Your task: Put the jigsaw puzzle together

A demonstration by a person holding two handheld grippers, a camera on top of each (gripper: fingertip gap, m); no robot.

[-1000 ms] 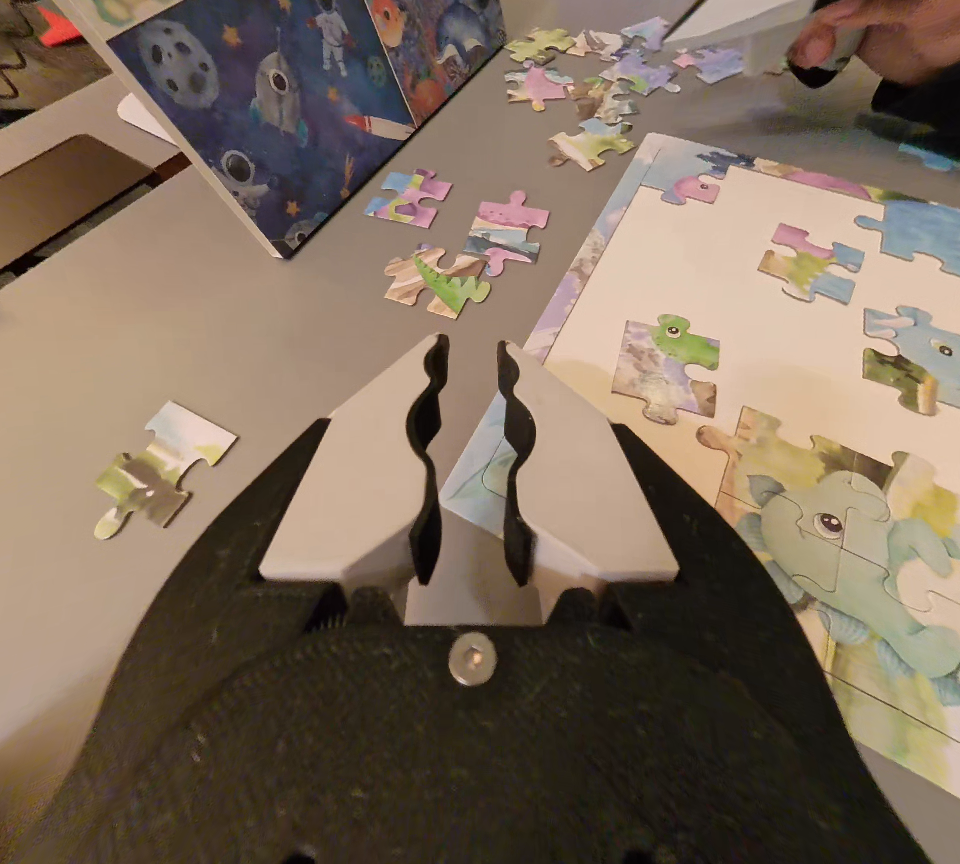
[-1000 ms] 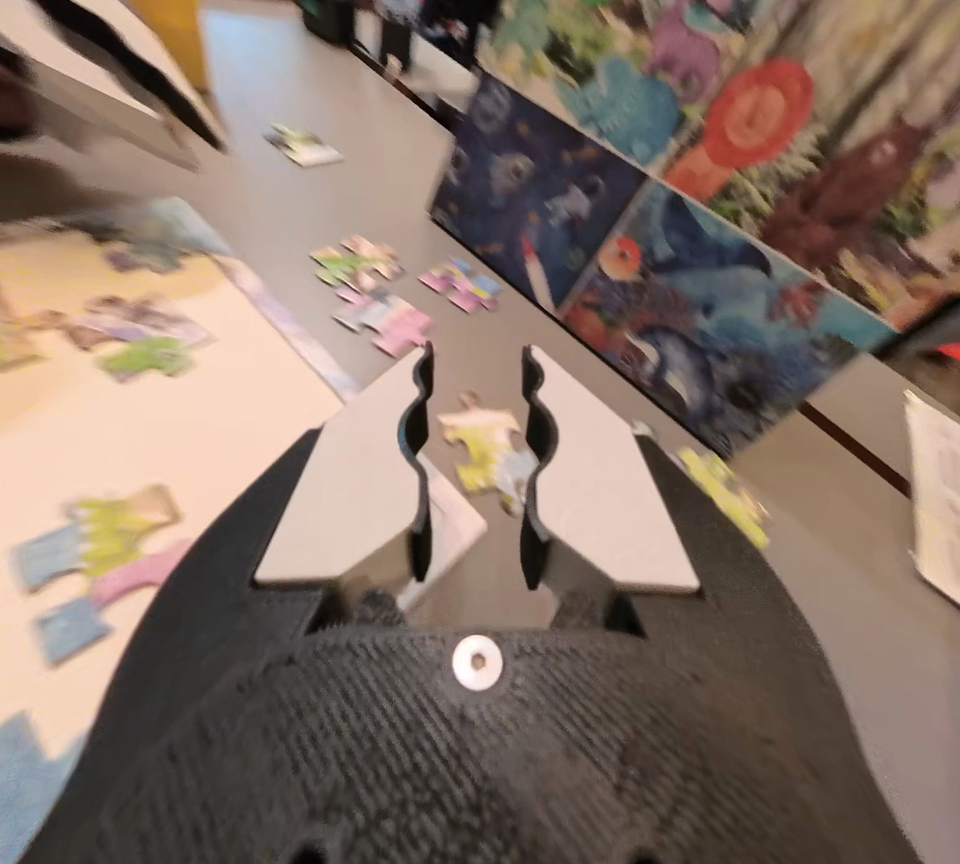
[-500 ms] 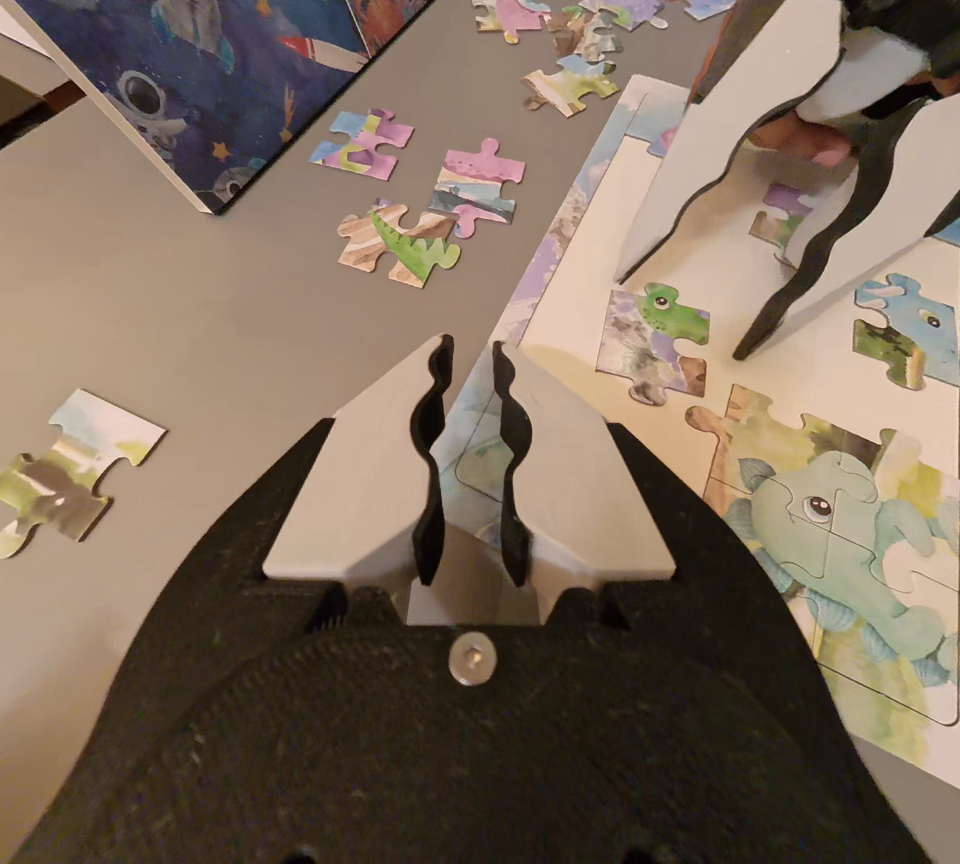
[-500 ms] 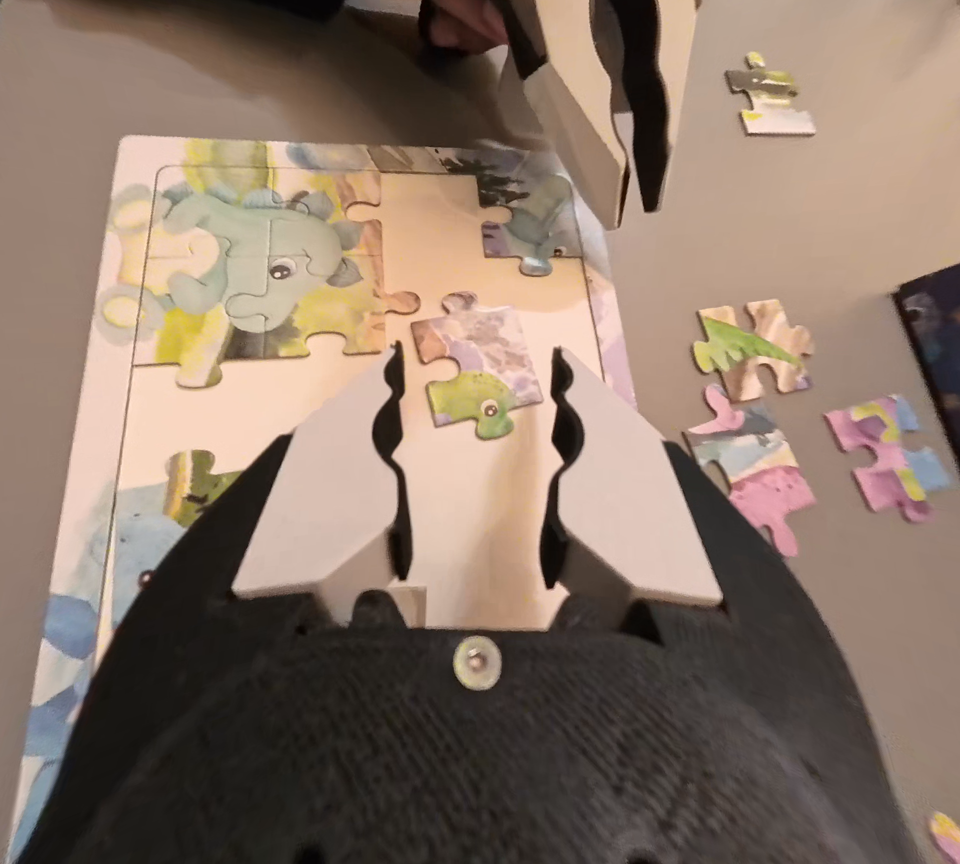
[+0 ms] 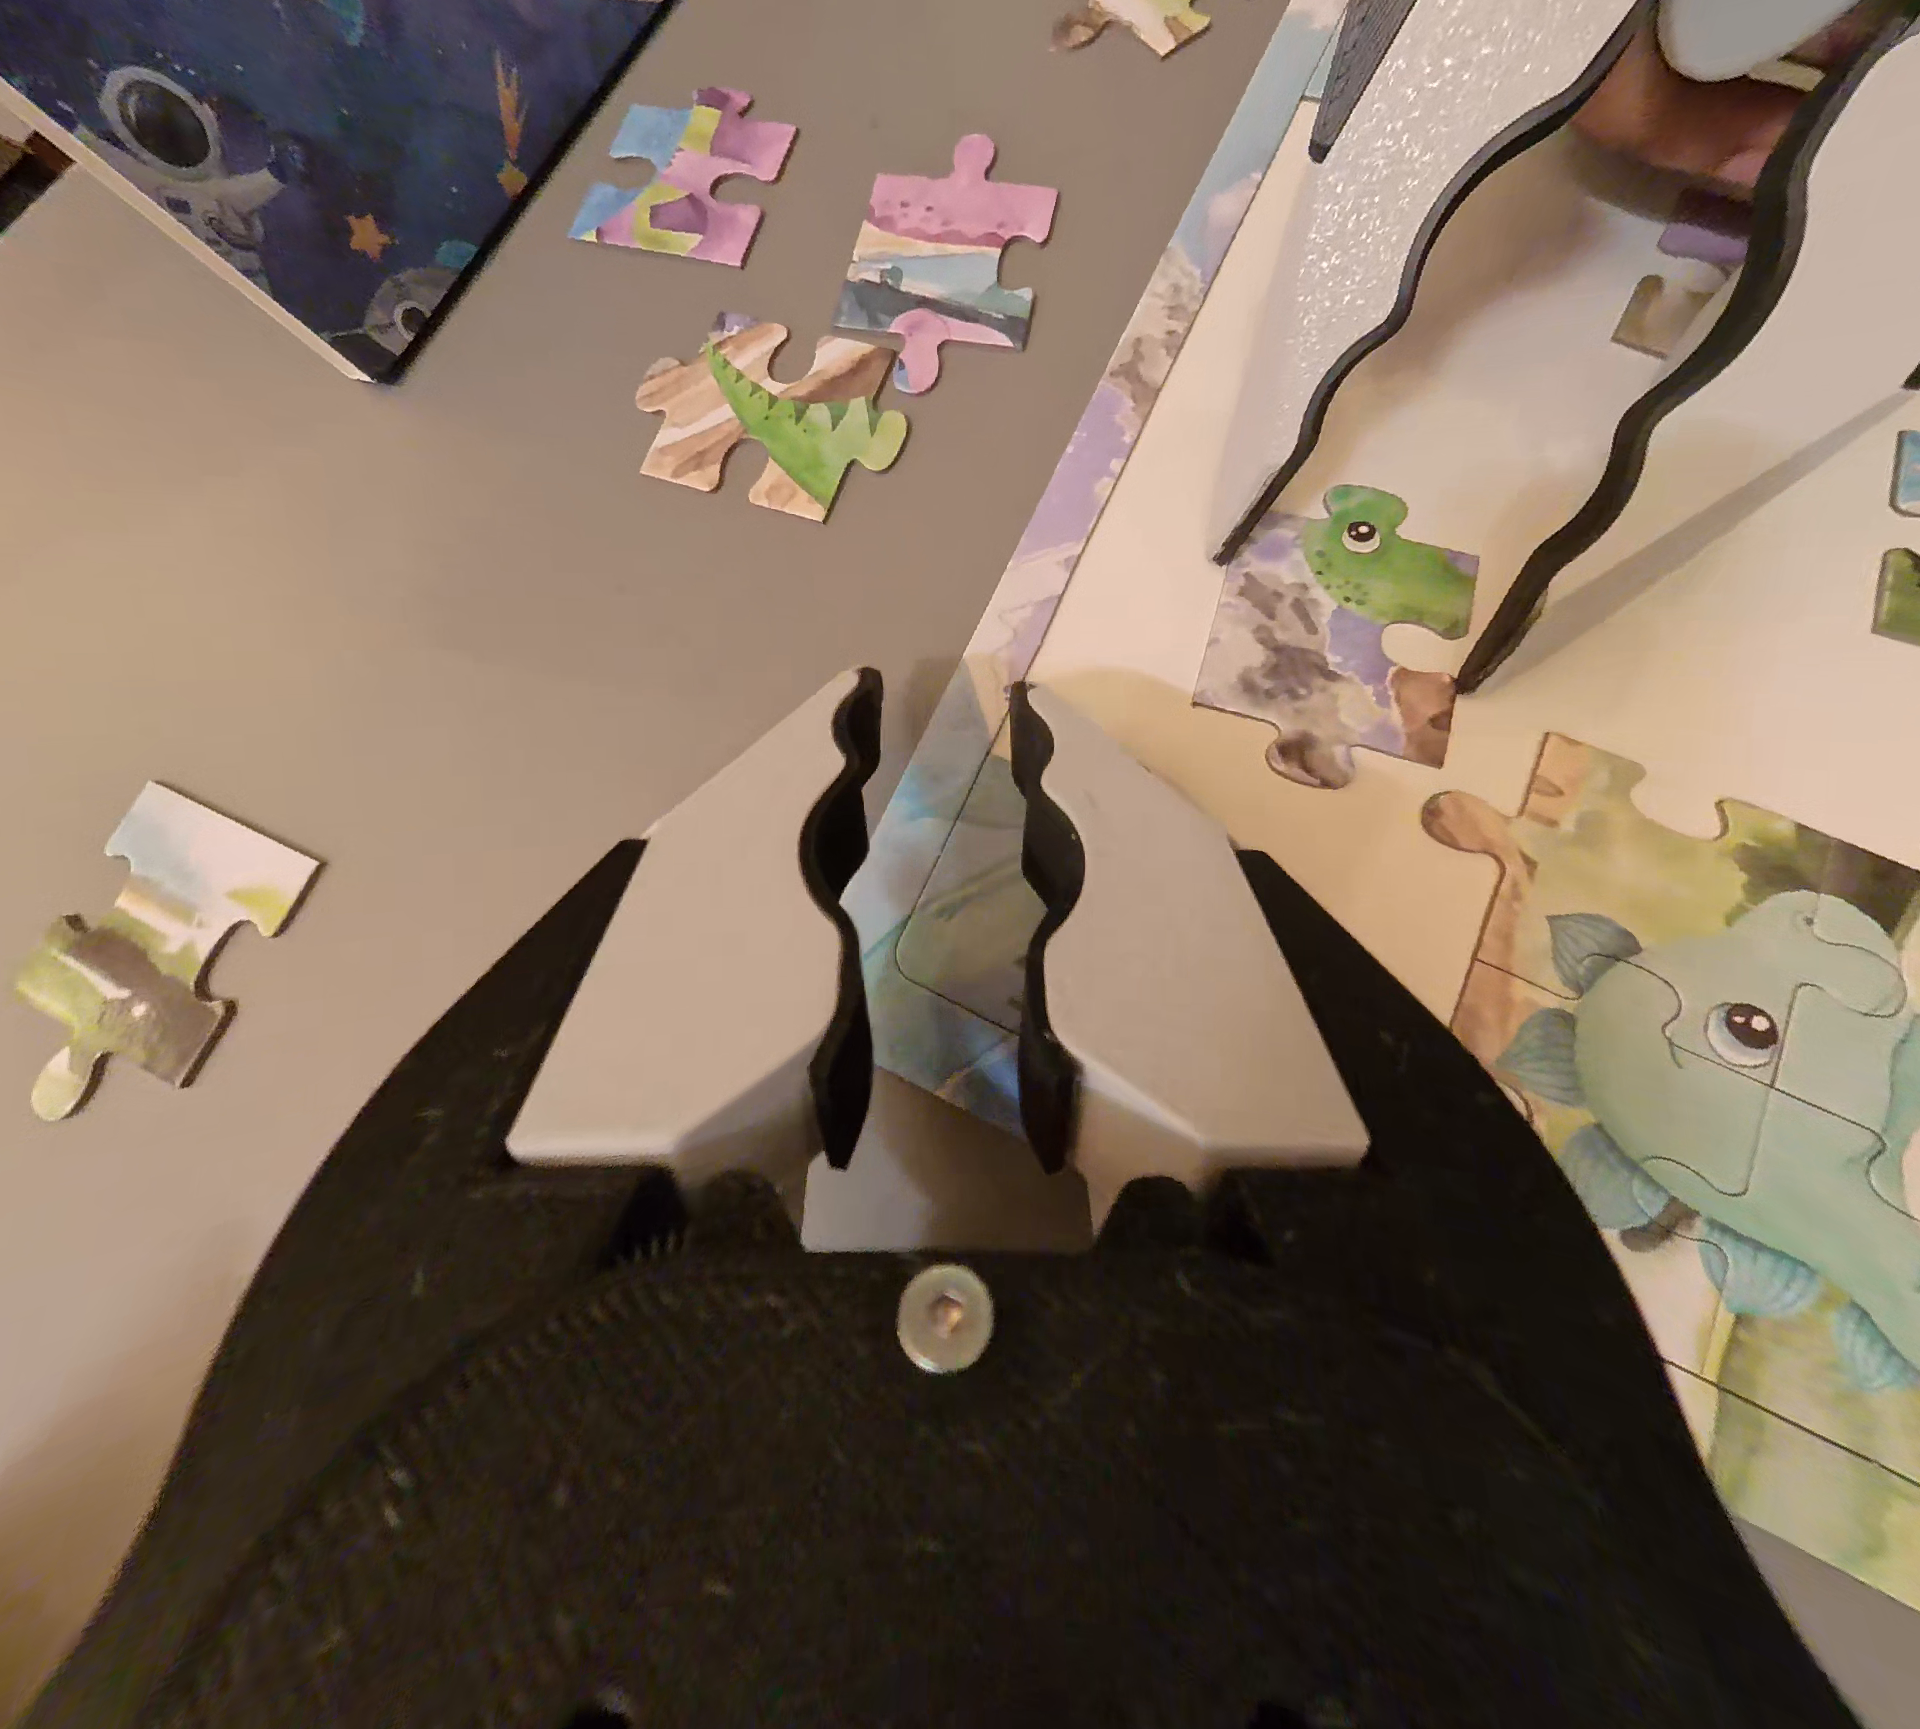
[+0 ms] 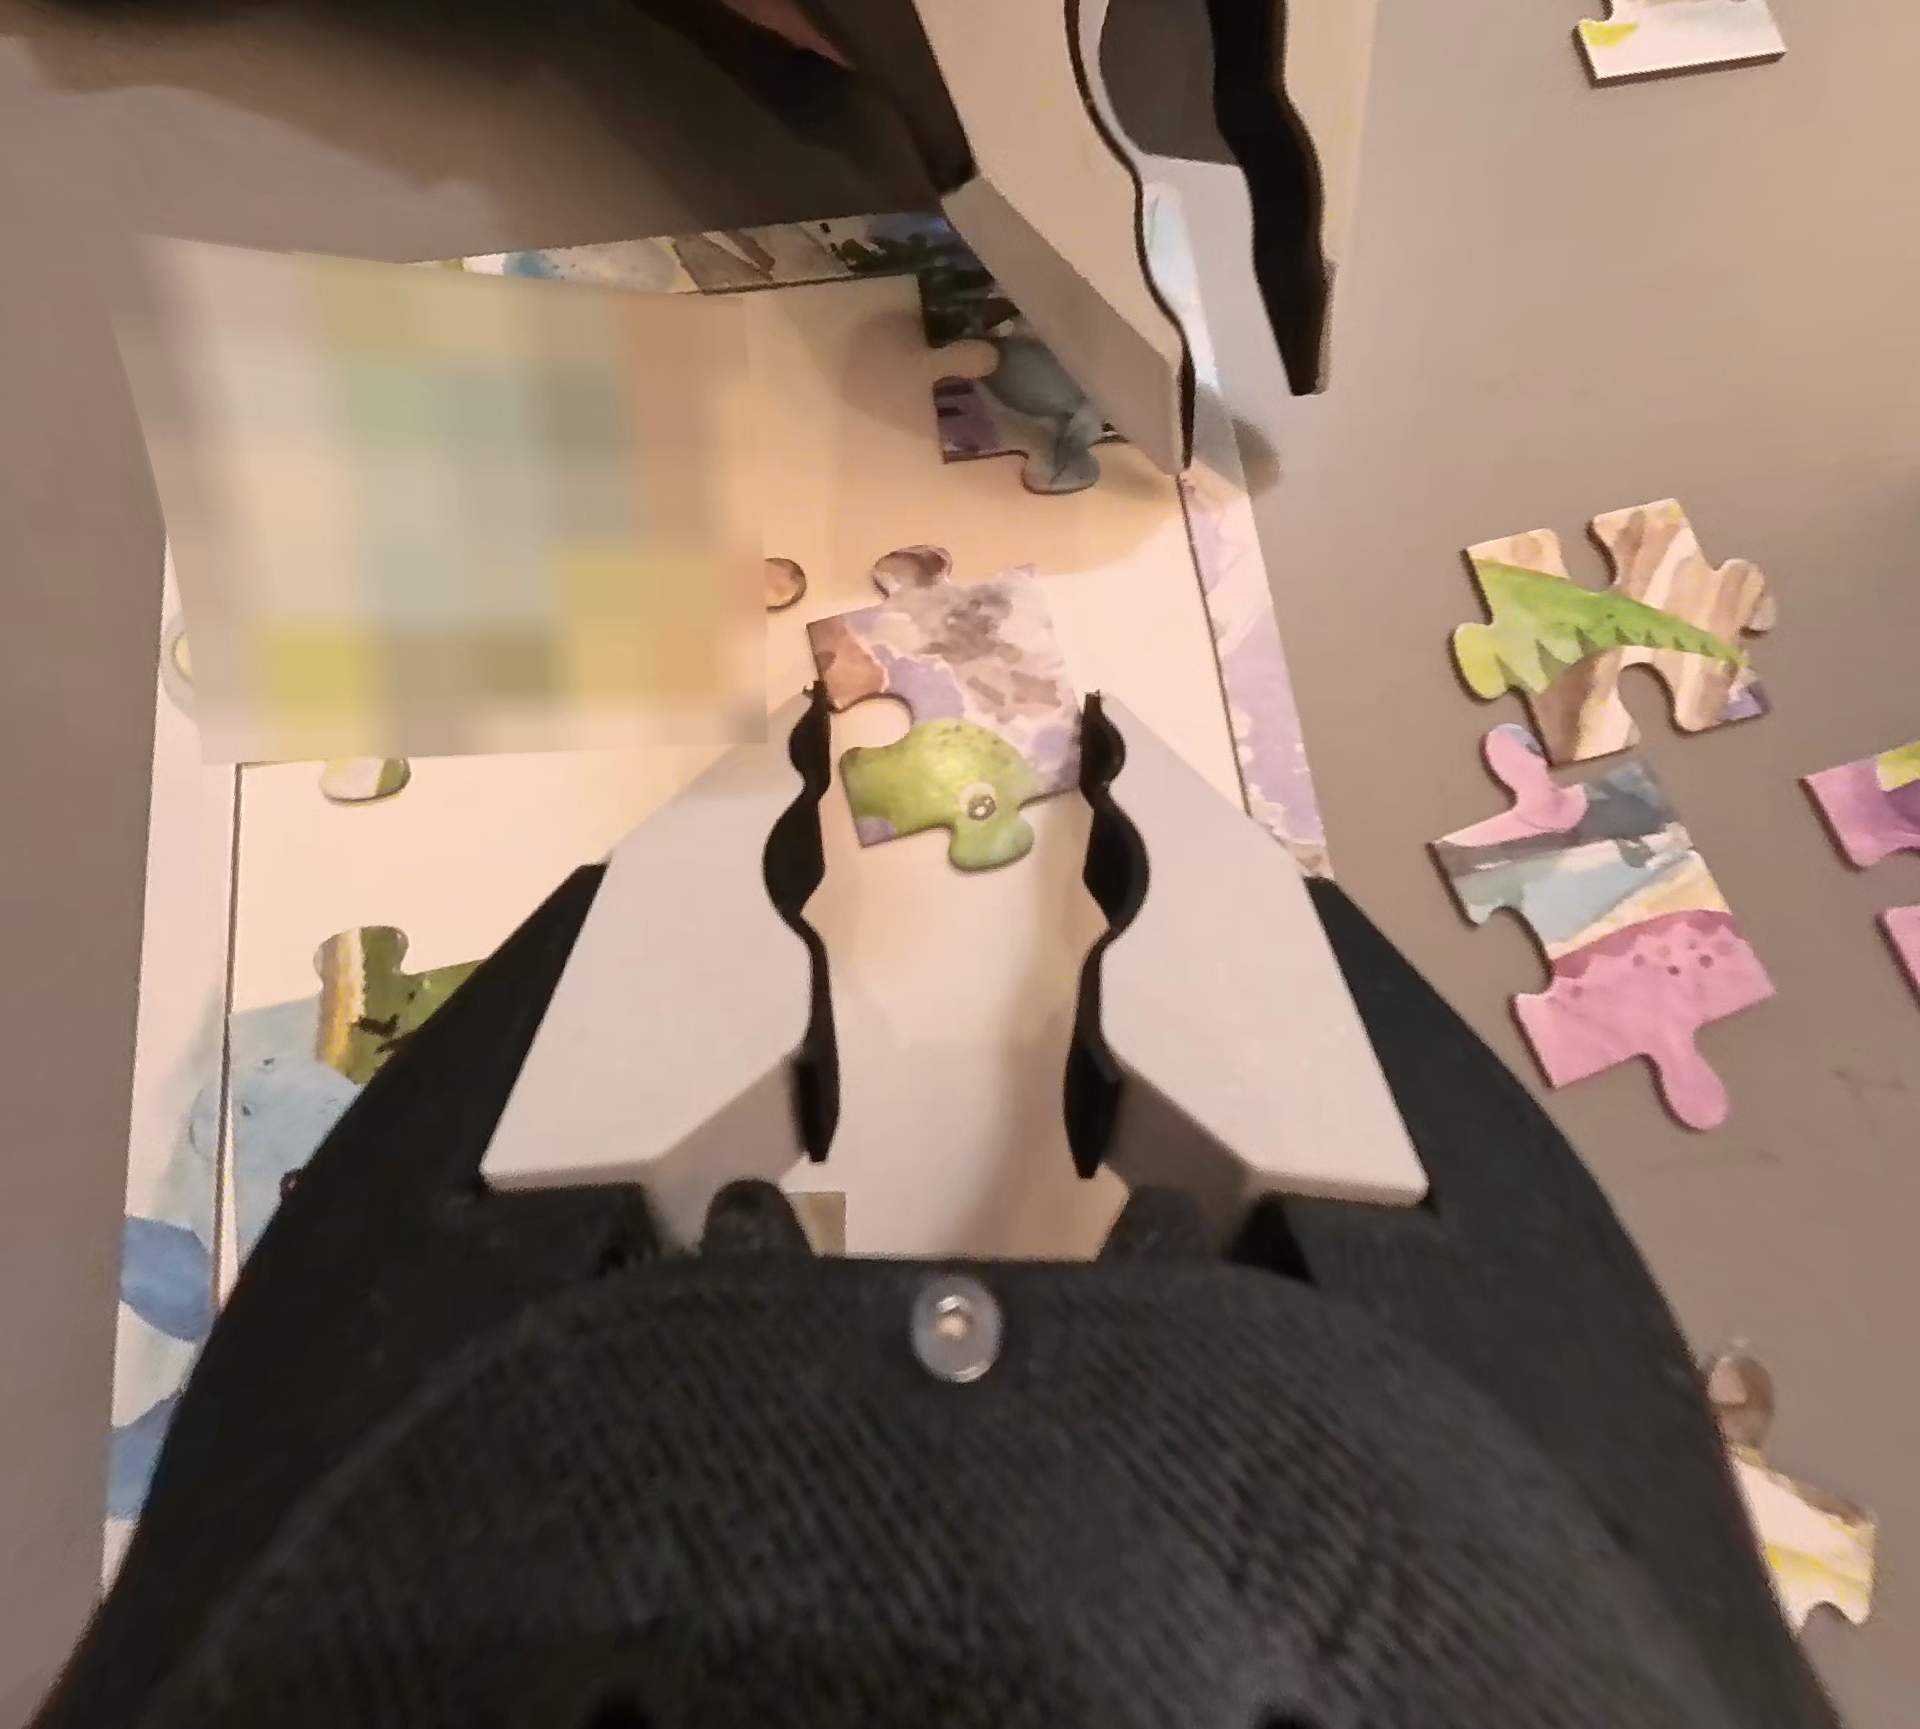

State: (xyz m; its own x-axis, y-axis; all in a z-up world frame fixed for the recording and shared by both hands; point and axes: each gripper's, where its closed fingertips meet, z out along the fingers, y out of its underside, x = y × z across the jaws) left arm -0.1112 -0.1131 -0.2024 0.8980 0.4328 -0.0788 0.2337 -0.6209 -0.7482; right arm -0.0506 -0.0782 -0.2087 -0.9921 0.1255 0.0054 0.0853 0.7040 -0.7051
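The puzzle board (image 5: 1143, 536) lies on the grey table, with a teal dinosaur section (image 5: 1714, 1056) joined at its near right. A loose piece with a green dinosaur head (image 5: 1340, 630) lies on the bare board. My right gripper (image 6: 956, 697) is open and low, its tips on either side of this piece (image 6: 956, 692); it also shows in the left wrist view (image 5: 1351, 609). My left gripper (image 5: 940, 687) has a narrow gap and holds nothing, just over the board's left corner. It shows at the top of the right wrist view (image 6: 1242, 412).
Loose pieces lie on the table left of the board: a green-tail piece (image 5: 774, 422), a pink and blue one (image 5: 945, 256), a pink and yellow one (image 5: 681, 178), a green-grey one (image 5: 156, 941). A propped space picture (image 5: 260, 17) stands at the far left. My right gripper's tips are some 7 cm from the teal dinosaur section (image 5: 1714, 1056).
My right gripper swung from the far pile of pieces to the board and came down around the green-head piece. My left gripper moved lower, staying over the board's corner.
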